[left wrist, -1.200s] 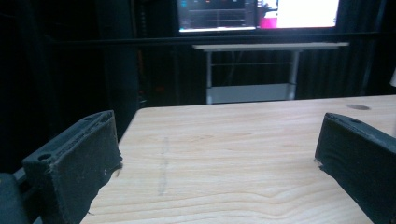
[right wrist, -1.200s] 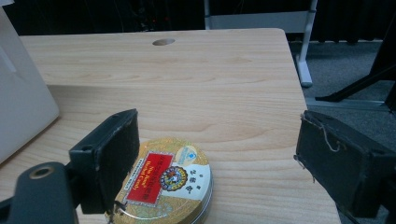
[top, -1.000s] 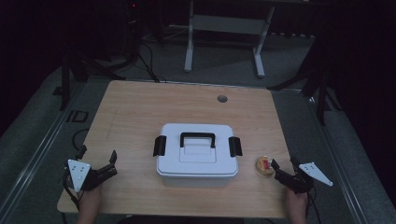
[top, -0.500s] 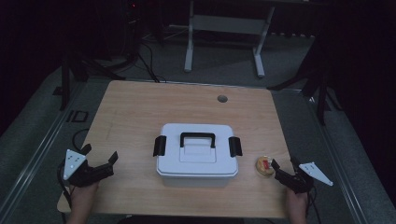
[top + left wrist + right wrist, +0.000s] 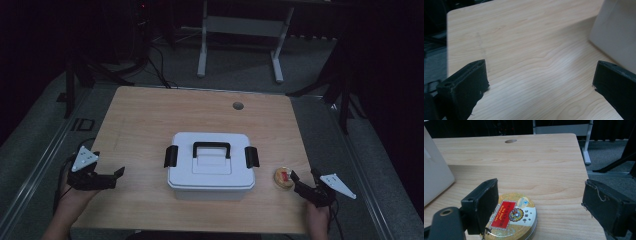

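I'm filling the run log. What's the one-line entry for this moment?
left gripper: open, empty | right gripper: open, at round tin | white box: closed, mid-table

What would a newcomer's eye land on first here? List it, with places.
First, the white storage box with its black handle and side latches, mid-table. Next, the round gold tin with a red label, just right of the box, by the open right gripper. The open left gripper hovers near the table's left edge.

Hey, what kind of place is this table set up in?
Probably a lab or recording studio, not a home: a bare wooden table with a cable hole, grey carpet with trailing cables, and dark stands around it.
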`<control>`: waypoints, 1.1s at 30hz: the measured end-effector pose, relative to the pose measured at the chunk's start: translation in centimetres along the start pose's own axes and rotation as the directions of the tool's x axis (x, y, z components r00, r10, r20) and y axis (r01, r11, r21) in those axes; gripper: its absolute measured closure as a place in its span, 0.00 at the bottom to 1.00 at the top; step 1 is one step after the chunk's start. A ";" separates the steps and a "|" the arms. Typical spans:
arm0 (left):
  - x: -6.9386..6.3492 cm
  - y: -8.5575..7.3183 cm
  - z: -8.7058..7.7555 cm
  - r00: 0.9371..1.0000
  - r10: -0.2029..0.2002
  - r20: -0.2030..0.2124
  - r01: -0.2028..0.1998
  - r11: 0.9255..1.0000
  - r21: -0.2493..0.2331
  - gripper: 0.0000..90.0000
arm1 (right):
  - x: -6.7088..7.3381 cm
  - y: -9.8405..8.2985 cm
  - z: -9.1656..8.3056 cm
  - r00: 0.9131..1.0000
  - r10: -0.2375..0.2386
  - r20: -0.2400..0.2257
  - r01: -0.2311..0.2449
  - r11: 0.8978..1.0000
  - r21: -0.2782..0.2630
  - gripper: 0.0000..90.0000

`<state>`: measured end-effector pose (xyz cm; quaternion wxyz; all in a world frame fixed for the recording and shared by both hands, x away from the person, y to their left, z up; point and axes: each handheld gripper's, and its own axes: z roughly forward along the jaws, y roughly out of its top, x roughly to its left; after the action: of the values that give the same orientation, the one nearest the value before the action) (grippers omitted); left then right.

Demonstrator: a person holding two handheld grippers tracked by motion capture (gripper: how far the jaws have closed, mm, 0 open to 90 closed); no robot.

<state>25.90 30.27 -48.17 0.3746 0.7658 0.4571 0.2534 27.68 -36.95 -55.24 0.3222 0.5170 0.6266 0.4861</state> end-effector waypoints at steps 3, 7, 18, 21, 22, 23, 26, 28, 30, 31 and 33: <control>0.1 0.4 0.2 0.999 0.027 0.020 -0.029 0.997 0.069 0.00 | 0.0 0.0 0.0 1.000 -0.001 -0.001 0.001 1.000 0.000 0.15; -0.1 1.1 0.4 0.994 0.100 0.035 -0.105 0.980 0.168 0.00 | 0.0 0.0 0.0 1.000 -0.001 0.000 0.001 1.000 0.002 0.15; -0.3 2.0 1.1 0.971 0.190 0.148 -0.230 0.914 0.333 0.00 | 0.0 0.0 0.0 1.000 0.000 -0.002 0.000 1.000 0.003 0.15; -0.5 2.1 1.3 0.958 0.218 0.186 -0.273 0.894 0.355 0.00 | 0.0 0.0 0.0 1.000 0.001 -0.003 -0.001 1.000 0.003 0.15; -0.6 2.2 1.3 0.951 0.227 0.211 -0.292 0.885 0.362 0.00 | 0.0 0.0 0.0 1.000 0.000 -0.003 0.000 1.000 0.003 0.15; -0.6 2.2 1.4 0.947 0.243 0.212 -0.308 0.874 0.375 0.00 | 0.0 0.0 0.0 1.000 0.001 -0.003 -0.001 1.000 0.003 0.15; -0.7 2.3 1.7 0.935 0.270 0.230 -0.346 0.837 0.424 0.00 | 0.0 0.0 0.0 1.000 0.002 -0.004 -0.002 1.000 0.003 0.15; -0.8 2.3 1.9 0.923 0.270 0.276 -0.372 0.812 0.450 0.01 | 0.0 0.0 0.0 1.000 0.002 -0.004 -0.002 1.000 0.003 0.15; -1.1 2.4 2.1 0.909 0.277 0.311 -0.401 0.786 0.471 0.01 | 0.0 0.0 0.0 1.000 0.002 -0.004 -0.002 1.000 0.003 0.15; -1.2 2.4 2.1 0.903 0.280 0.326 -0.413 0.778 0.474 0.01 | 0.0 0.0 0.0 1.000 0.002 -0.004 -0.002 1.000 0.004 0.15; -1.5 2.5 2.2 0.889 0.285 0.358 -0.439 0.753 0.489 0.01 | 0.0 0.0 0.0 1.000 0.000 -0.004 0.000 1.000 0.003 0.15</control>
<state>28.10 27.47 -47.51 0.1346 0.9419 0.2986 0.0739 27.70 -36.96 -55.24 0.3200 0.5167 0.6279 0.4861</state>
